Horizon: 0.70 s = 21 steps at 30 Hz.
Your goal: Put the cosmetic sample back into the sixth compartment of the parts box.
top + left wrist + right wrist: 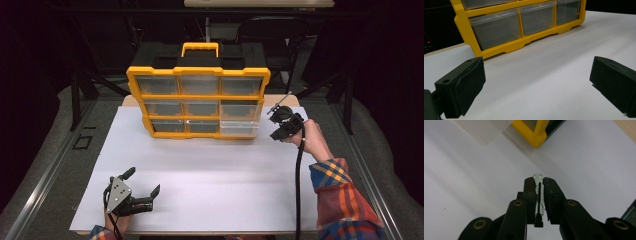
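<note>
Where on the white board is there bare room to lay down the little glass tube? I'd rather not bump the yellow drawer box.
The widest bare patch is the middle of the white board, between the drawer box, the open left gripper and the right gripper holding the glass tube. The front right stretch beside the sleeve is bare too. It is tight by the pulled-out drawer.

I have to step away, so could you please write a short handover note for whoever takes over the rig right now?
Right gripper: shut on a small clear glass tube, held above the white table, beside the organizer's right end.
Left gripper: open, holding nothing, low over the table's near left.
Yellow drawer organizer: upright at the far side; its lower right drawer is pulled out, contents unclear.
Done: tube gripped, drawer opened.
Left, probably: put the tube in the open drawer and push it shut.
</note>
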Tool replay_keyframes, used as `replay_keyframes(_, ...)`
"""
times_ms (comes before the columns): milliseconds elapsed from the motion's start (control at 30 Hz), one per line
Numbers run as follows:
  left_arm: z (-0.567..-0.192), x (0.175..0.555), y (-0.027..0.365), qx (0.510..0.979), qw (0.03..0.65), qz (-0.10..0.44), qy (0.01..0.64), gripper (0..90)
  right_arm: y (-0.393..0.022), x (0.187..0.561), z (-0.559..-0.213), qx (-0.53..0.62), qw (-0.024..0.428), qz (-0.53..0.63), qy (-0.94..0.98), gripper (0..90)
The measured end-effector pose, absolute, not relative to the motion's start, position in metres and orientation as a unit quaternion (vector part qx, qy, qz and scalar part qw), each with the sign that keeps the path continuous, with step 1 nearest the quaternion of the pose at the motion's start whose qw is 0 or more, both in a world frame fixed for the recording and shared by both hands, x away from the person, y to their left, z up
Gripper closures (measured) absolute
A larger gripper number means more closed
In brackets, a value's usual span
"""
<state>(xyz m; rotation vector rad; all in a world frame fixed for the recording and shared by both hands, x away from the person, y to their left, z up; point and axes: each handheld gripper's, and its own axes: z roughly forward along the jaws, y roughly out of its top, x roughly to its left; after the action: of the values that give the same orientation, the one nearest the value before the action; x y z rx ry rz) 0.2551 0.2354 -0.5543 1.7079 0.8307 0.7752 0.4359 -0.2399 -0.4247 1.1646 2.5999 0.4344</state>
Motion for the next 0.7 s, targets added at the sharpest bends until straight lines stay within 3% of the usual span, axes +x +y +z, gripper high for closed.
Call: replay_keyframes(700,-0.554,0.255,0.236,0.712,0.518,0.323,0.346,0.1,-0.23,0.438,-0.394,0.38,0.154,0.146,0.9,80.7)
